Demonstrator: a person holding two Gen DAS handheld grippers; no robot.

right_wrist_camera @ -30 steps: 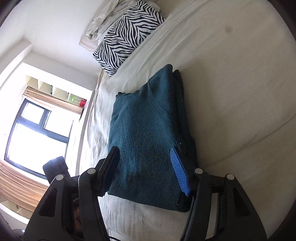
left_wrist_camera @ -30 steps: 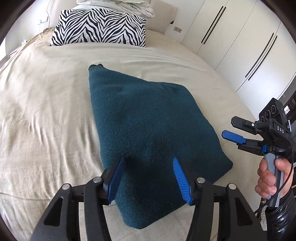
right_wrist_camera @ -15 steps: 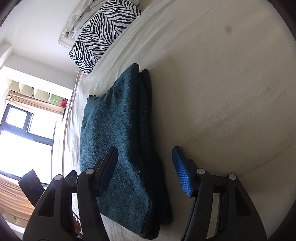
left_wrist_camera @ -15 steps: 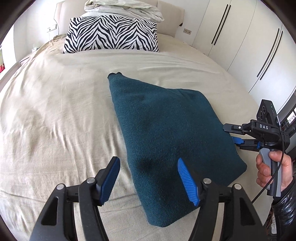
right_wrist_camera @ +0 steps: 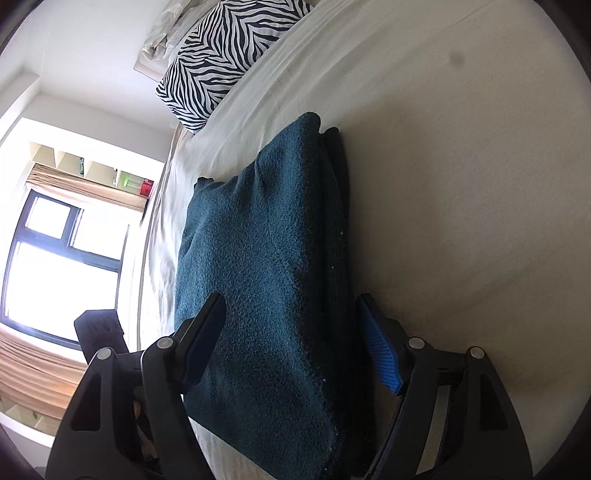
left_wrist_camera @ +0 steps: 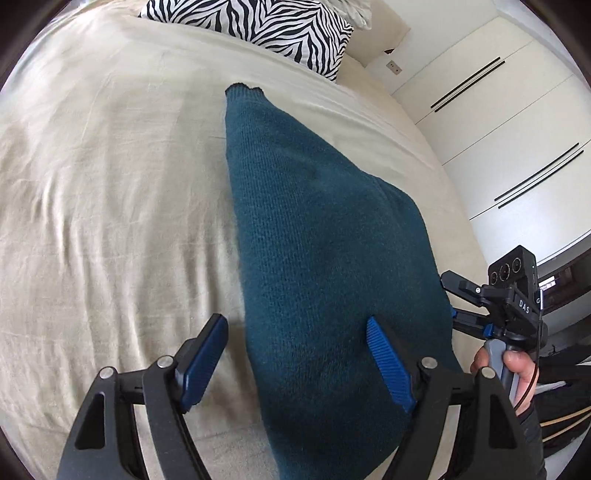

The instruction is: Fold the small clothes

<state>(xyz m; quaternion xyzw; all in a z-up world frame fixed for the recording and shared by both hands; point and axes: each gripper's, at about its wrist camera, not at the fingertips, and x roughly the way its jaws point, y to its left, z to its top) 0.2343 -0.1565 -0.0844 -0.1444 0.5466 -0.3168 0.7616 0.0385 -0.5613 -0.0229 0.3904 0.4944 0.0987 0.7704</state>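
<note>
A dark teal knit sweater lies folded in layers on the cream bed sheet. It also shows in the right wrist view. My left gripper is open, its jaws straddling the sweater's near left edge, just above it. My right gripper is open, turned on its side, its jaws straddling the stacked right edge of the sweater. It shows in the left wrist view at the sweater's right side, held by a hand.
A zebra-print pillow lies at the head of the bed. White wardrobe doors stand to the right of the bed. A window and shelves are on the far left side.
Both grippers have moved in close to the sweater. The left one now straddles its near left edge; the right one has shifted left so its jaws straddle the stacked right edge.
</note>
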